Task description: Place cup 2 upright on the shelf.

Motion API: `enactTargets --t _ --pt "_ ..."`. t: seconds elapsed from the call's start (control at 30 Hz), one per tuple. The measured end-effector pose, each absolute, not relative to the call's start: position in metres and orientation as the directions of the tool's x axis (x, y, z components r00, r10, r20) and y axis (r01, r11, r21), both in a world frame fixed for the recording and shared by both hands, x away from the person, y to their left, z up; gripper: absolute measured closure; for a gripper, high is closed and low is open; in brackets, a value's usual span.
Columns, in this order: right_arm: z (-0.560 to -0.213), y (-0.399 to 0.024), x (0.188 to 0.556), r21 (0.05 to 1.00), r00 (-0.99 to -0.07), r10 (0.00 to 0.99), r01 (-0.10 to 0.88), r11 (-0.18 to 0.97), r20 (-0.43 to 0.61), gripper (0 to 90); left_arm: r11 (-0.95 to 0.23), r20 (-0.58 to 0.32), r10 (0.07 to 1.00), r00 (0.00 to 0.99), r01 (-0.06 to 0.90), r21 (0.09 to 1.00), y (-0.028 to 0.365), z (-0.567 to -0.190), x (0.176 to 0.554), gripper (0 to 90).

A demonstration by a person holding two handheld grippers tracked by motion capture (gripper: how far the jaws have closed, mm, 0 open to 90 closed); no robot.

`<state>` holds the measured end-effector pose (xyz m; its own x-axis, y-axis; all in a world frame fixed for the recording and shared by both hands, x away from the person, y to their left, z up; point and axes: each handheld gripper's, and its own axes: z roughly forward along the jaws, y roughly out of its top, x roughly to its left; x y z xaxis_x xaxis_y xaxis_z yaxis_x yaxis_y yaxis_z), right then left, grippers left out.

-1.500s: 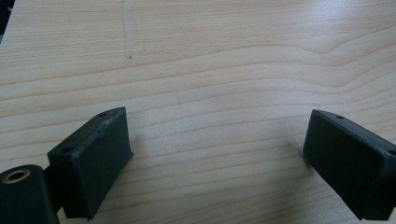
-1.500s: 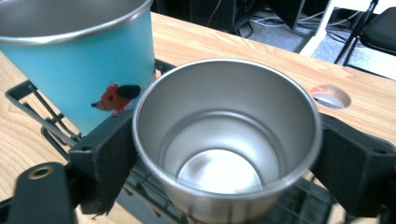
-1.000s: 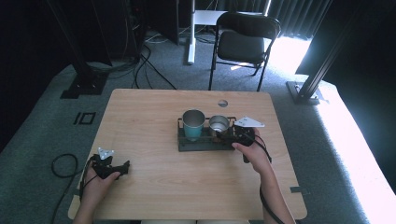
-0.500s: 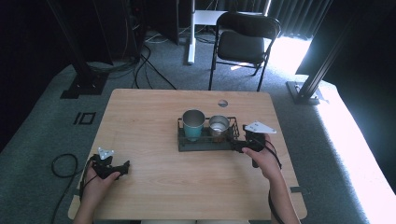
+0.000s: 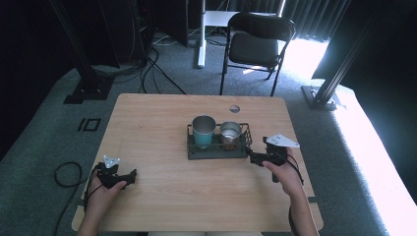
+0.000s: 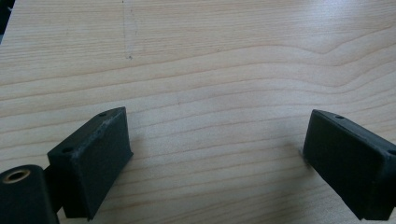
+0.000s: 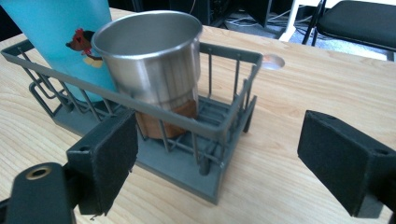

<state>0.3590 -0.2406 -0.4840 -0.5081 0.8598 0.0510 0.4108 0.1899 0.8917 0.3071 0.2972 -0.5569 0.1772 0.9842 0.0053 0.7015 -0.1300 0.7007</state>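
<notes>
A dim room with a black folding chair (image 5: 259, 43) lies beyond my pale wooden counter (image 5: 162, 123). My right claw (image 7: 219, 163) is spread wide and grips nothing, its jaws framing the near corner of the dark grey wire rack (image 7: 224, 126) without touching it. In the rack stand a teal tumbler (image 7: 60, 37) and a steel cup (image 7: 152, 60), side by side. My left claw (image 6: 219, 158) is also spread wide, empty above bare wood near the counter's front left corner

Tall teal printed cup (image 7: 56, 42): top and left side cut off at 11 o'clock in the right gripper view; lower front hidden behind the shiny steel cup (image 7: 154, 70). Print too small to identify.
</notes>
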Motion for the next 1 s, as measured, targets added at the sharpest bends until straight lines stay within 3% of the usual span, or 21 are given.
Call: enactTargets --t 1.0 --pt "-0.526 -0.298 0.323 0.840 -0.409 0.912 0.508 0.193 0.038 12.1 -0.130 0.006 0.984 0.177 0.702 0.701 0.297 -0.557 0.307 8.1"
